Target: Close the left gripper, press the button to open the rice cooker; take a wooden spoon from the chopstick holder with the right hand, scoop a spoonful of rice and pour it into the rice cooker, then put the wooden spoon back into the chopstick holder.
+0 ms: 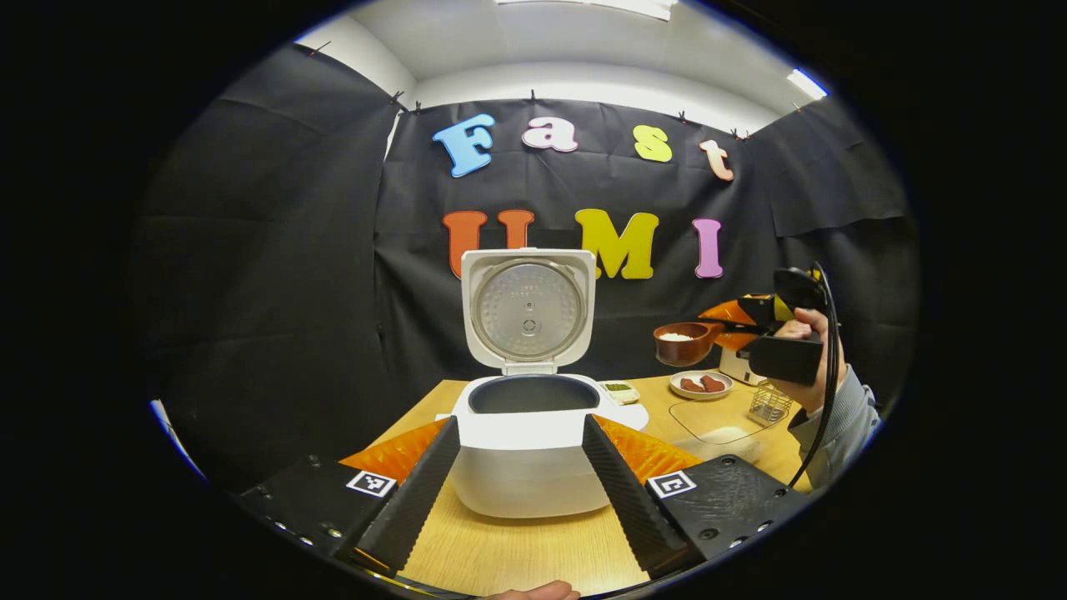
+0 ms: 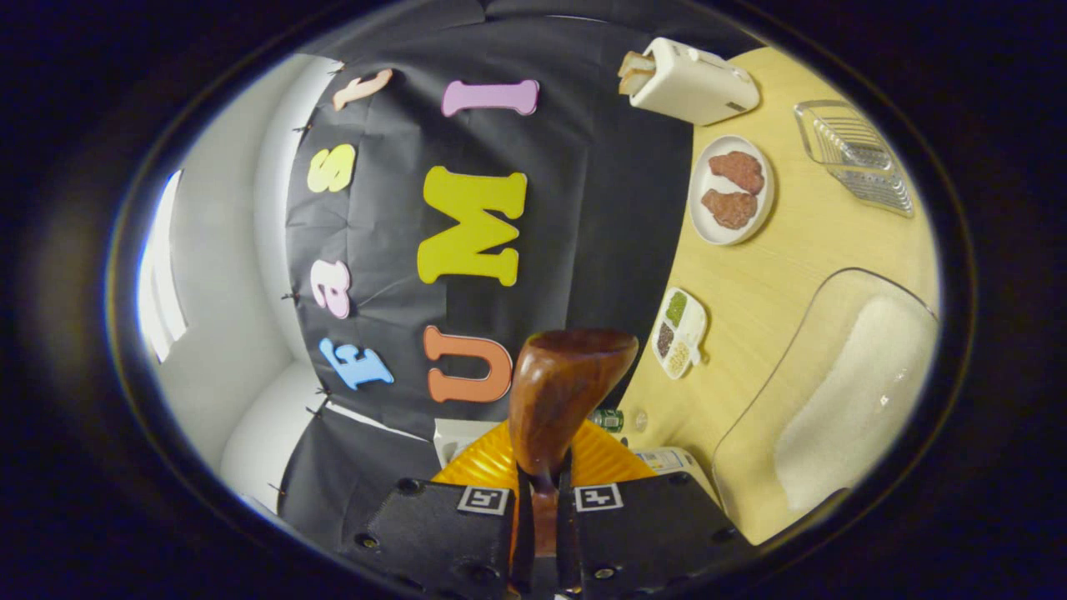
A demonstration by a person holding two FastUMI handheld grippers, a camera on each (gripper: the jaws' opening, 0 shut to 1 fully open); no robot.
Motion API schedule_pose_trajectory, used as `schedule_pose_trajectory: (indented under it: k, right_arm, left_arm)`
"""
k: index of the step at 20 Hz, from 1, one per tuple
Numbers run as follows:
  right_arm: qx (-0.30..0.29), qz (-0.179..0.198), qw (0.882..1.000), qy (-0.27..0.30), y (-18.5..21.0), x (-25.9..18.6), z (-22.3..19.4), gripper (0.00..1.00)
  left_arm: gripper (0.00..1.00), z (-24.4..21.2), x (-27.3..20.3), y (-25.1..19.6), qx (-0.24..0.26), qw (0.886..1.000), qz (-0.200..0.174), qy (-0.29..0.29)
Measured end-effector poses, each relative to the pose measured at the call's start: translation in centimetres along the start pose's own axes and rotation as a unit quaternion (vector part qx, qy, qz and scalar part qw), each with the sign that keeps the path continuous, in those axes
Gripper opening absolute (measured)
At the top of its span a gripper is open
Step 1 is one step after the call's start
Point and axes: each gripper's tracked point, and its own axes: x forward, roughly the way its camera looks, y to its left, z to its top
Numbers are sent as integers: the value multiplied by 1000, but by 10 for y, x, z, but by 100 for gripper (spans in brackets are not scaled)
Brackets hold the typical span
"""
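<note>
We see the rice cooker (image 1: 531, 450) standing open on the wooden table (image 1: 517, 550), its lid (image 1: 528, 310) raised upright at the far side and its dark inner pot bare. In the left gripper view, the left gripper (image 1: 521, 479) sits low and near, its fingers spread wide apart with the cooker's white body between them, holding nothing. Off to the right, a hand (image 1: 807, 358) holds the right gripper (image 1: 733, 329) up above the table; its fingers pinch the handle of the wooden spoon (image 1: 685, 342), whose bowl carries a small heap of white rice and hangs to the right of the cooker, well apart from the pot. In the right gripper view, we see the right gripper (image 2: 543, 517) pressed tight on the spoon (image 2: 558, 396), the bowl's rounded back facing the camera. On the table lie a clear container of rice (image 2: 842, 400), a plate with two brown patties (image 2: 733, 190), a small divided dish (image 2: 679, 332), a toaster (image 2: 690, 82) and the wire chopstick holder (image 1: 768, 404).
</note>
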Motion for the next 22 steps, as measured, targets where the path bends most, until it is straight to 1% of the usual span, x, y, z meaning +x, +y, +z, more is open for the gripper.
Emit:
schedule_pose_trajectory:
  k: [3,5,6,7,8,9,11,12,13,15,16,18,20,22]
  right_arm:
    - [-88,-4,996,-8,19,30,-8,15]
    - [-143,-2,990,-9,32,46,-21,15]
    - [-160,1,987,-8,38,53,-27,15]
    - [-181,5,983,-5,44,59,-34,15]
    - [-198,6,980,-2,48,65,-41,15]
    - [-219,7,976,2,52,71,-48,15]
    - [-272,7,962,13,57,83,-65,15]
    - [-300,8,954,18,59,87,-73,15]
    - [-334,5,942,22,60,91,-83,15]
    - [-393,4,919,26,63,96,-96,16]
    - [-425,4,905,32,65,98,-106,15]
    - [-460,7,887,44,65,99,-124,16]
    - [-496,13,867,50,74,98,-139,15]
    - [-534,14,844,48,80,99,-147,16]
  left_arm:
    - [94,2,-4,2,0,1000,6,-2]
    - [94,7,-8,8,3,1000,18,-2]
    - [94,9,-10,11,6,1000,22,-3]
    - [84,10,-12,15,9,1000,25,-5]
    - [94,11,-13,18,13,999,30,-6]
    - [94,12,-16,20,15,999,32,-8]
    - [94,11,-19,19,19,999,31,-7]
    - [94,10,-19,17,20,999,29,-5]
    - [94,5,-17,15,21,1000,21,0]
    - [94,1,-19,11,20,1000,11,6]
    - [94,-2,-18,10,20,1000,8,9]
    - [96,-5,-18,12,23,1000,10,14]
    - [97,-6,-17,14,25,999,13,16]
    - [97,-8,-17,14,22,999,11,20]
